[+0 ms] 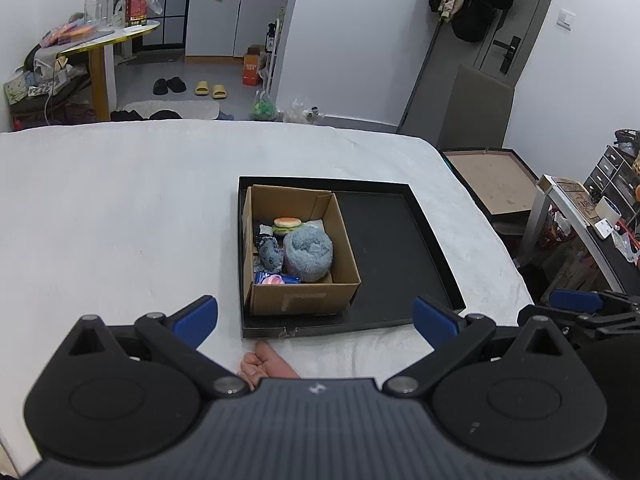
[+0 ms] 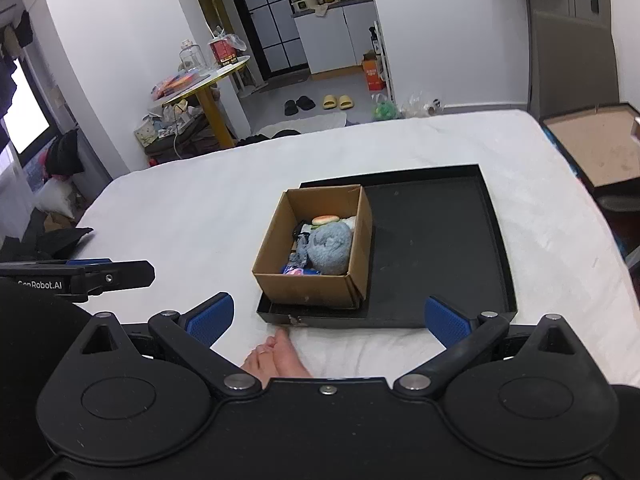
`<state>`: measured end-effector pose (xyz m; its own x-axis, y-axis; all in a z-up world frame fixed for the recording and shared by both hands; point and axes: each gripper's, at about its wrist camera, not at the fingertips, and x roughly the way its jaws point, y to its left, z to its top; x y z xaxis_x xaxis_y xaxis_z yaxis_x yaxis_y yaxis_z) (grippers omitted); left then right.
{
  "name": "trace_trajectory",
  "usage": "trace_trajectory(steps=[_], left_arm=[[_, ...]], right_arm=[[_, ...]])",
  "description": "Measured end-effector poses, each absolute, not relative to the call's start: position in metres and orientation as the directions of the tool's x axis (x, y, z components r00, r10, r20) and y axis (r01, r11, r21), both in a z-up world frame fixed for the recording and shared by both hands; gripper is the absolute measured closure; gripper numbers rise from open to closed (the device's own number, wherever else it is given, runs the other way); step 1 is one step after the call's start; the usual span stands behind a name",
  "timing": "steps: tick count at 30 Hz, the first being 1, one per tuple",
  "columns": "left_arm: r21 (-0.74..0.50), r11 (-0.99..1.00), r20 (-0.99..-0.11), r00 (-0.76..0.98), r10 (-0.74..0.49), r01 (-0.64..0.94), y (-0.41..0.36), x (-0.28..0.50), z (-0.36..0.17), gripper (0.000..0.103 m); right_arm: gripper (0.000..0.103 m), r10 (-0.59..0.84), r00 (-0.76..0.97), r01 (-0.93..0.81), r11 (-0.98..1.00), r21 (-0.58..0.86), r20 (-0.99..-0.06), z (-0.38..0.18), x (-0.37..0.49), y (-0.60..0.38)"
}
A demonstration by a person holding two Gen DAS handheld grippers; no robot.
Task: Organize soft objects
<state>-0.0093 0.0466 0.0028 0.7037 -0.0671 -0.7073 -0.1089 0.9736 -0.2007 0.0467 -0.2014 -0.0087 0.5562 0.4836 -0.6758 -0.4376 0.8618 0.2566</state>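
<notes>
A brown cardboard box [image 1: 344, 248] stands in the left half of a black tray [image 1: 392, 240] on a white-covered bed. In the box lie a fluffy blue-grey roll [image 1: 310, 250], a toy burger [image 1: 287, 224], a grey patterned soft piece [image 1: 268, 254] and a blue-pink packet [image 1: 276, 279]. My left gripper [image 1: 316, 318] is open and empty, held above the bed just short of the tray's near edge. My right gripper [image 2: 326, 318] is also open and empty, short of the tray [image 2: 436, 240] and box [image 2: 360, 240]; the roll [image 2: 330, 250] and burger [image 2: 327, 220] show inside.
A person's bare foot [image 1: 266, 364] rests on the bed [image 1: 120, 220] by the tray's near edge. The right half of the tray holds nothing. Beyond the bed are slippers [image 1: 210, 89] on the floor, a round yellow table [image 1: 108, 36] and a brown-lined box [image 1: 496, 180] at the right.
</notes>
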Motion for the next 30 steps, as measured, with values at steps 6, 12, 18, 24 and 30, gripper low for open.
trace_trajectory(steps=[6, 12, 18, 24, 30], left_arm=[[-0.2, 0.973, -0.713, 0.698, -0.067, -0.112, 0.0461, -0.0073, 0.0022, 0.0], [-0.198, 0.973, -0.716, 0.696, -0.063, -0.116, 0.0455, -0.0074, 0.0008, 0.0], [-0.183, 0.976, -0.715, 0.697, -0.05, -0.118, 0.043, -0.007, 0.0006, 0.0], [-0.185, 0.976, -0.716, 0.696, -0.051, -0.119, 0.0429, -0.0067, 0.0004, 0.0], [-0.182, 0.976, -0.715, 0.697, -0.048, -0.12, 0.0426, -0.0066, 0.0007, 0.0]], right_arm=[[0.0, 0.487, 0.547, -0.439, 0.86, 0.262, -0.681, -0.0089, 0.048, -0.2022], [0.0, 0.484, 0.547, -0.437, 0.861, 0.261, -0.682, -0.0084, 0.0476, -0.2022], [0.0, 0.486, 0.542, -0.431, 0.861, 0.27, -0.686, -0.0074, 0.0495, -0.2015], [0.0, 0.489, 0.538, -0.43, 0.86, 0.275, -0.687, -0.0088, 0.051, -0.2029], [0.0, 0.485, 0.542, -0.432, 0.861, 0.268, -0.687, -0.0086, 0.0506, -0.2033]])
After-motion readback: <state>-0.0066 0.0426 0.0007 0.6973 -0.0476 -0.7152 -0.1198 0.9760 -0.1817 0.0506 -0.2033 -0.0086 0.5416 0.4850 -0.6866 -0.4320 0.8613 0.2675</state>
